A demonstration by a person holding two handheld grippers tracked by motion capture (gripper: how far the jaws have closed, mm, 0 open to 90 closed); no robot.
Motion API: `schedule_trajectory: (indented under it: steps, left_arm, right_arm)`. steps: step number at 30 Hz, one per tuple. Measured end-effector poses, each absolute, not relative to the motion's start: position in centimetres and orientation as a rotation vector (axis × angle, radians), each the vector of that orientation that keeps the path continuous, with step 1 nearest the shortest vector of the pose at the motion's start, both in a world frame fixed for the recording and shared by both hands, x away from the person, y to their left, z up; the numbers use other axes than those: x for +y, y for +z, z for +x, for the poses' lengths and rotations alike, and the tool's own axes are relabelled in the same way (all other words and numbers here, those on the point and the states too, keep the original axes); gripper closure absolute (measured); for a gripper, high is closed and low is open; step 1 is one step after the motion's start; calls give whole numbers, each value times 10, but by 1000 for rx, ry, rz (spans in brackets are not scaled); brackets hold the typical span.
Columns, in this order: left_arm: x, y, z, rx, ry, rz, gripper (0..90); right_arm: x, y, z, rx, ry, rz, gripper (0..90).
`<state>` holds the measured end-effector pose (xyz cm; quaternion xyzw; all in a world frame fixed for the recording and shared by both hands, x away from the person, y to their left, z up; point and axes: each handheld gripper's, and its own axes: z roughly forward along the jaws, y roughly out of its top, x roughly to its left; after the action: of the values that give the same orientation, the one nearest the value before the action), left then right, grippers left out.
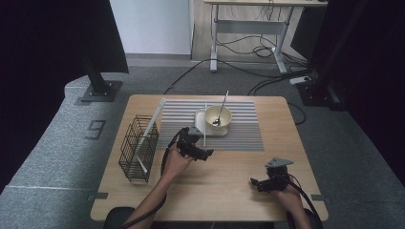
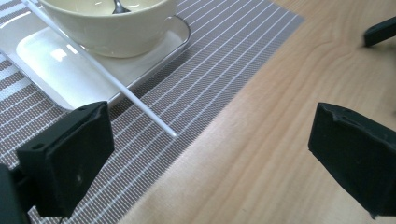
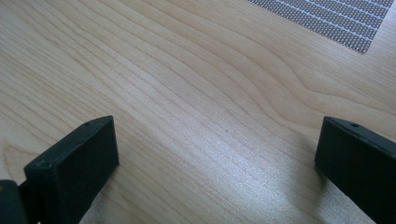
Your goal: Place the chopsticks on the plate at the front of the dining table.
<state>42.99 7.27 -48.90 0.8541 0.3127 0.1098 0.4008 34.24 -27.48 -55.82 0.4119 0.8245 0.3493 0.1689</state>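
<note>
High view, desk: wooden desk (image 1: 224, 191) carrying a striped placemat (image 1: 248, 129), with a black wire basket (image 1: 138, 149) at its left edge.
High view, dishes: cream bowl (image 1: 224, 113) sits on a white tray (image 1: 200, 121) on the placemat; a spoon (image 1: 221, 110) rests in the bowl with its handle pointing away from the person.
High view, white stick: thin white stick (image 1: 205, 125) lies across the tray just left of the bowl, its near end on the placemat.
High view, left gripper: left gripper (image 1: 203, 153) sits near the stick's near end, just off the placemat's front edge, jaws apart.
High view, right gripper: right gripper (image 1: 255, 183) rests low over bare desk at the right front, well apart from the dishes.
Left gripper view, jaws: spread wide with nothing between them; the pads touch nothing.
Left gripper view, stick: it runs from the tray's rim down to the placemat, ending beyond the left jaw, clear of it.
Left gripper view, bowl: on the tray at upper left, the spoon's bowl inside.
Right gripper view, jaws: spread wide over bare wood grain, nothing between them.
Right gripper view, placemat: one corner shows at upper right.
</note>
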Motion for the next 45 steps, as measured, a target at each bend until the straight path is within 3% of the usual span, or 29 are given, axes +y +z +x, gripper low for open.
schedule_trajectory:
  steps: [29,45]
  left_arm:
    - [105,-515,365,748,266,2226,0]
    - [136,-547,344,858,227,2276,0]
  right_arm:
    - [-275,-558,342,2344,993,1171,0]
    - [-274,-558,343,2341,993,1173,0]
